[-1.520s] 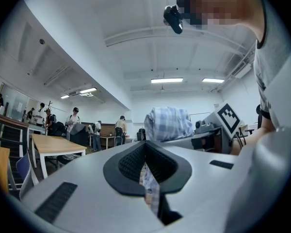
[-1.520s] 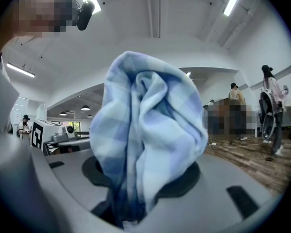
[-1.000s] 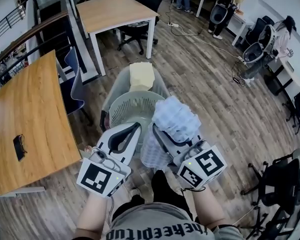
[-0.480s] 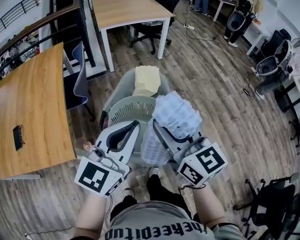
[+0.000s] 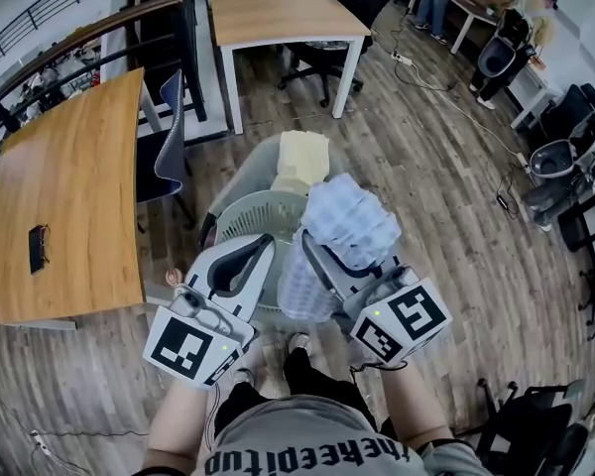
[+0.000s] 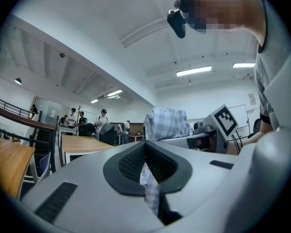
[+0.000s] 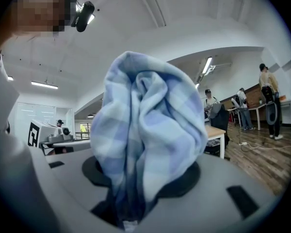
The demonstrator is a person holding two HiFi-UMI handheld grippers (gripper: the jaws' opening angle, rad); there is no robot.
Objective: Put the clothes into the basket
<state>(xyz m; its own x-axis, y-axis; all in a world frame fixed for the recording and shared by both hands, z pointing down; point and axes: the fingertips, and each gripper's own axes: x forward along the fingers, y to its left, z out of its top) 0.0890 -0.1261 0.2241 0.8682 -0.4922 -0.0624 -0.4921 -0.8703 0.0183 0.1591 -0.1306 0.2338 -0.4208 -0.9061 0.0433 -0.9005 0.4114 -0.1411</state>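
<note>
A blue-and-white plaid cloth point(image 5: 347, 221) is bunched over my right gripper point(image 5: 322, 253), and part of it hangs down beside the basket. The right gripper view has that cloth point(image 7: 145, 130) filling the jaws of the right gripper point(image 7: 131, 191), which is shut on it. My left gripper point(image 5: 261, 250) is level beside it, shut on a thin edge of the same cloth point(image 6: 149, 186). A pale round laundry basket point(image 5: 240, 218) stands on the floor just beyond both grippers. A folded yellow cloth point(image 5: 302, 159) lies on the grey seat point(image 5: 246, 167) behind the basket.
A long wooden table point(image 5: 69, 196) with a small black object point(image 5: 40, 249) runs along the left. A blue chair point(image 5: 169, 137) stands by it. A white-legged table point(image 5: 278, 8) is at the back. Office chairs point(image 5: 565, 147) and people are at the far right.
Both grippers keep their hold on the plaid cloth. The view has swung: the tables, seat and basket have slid to the right in the picture.
</note>
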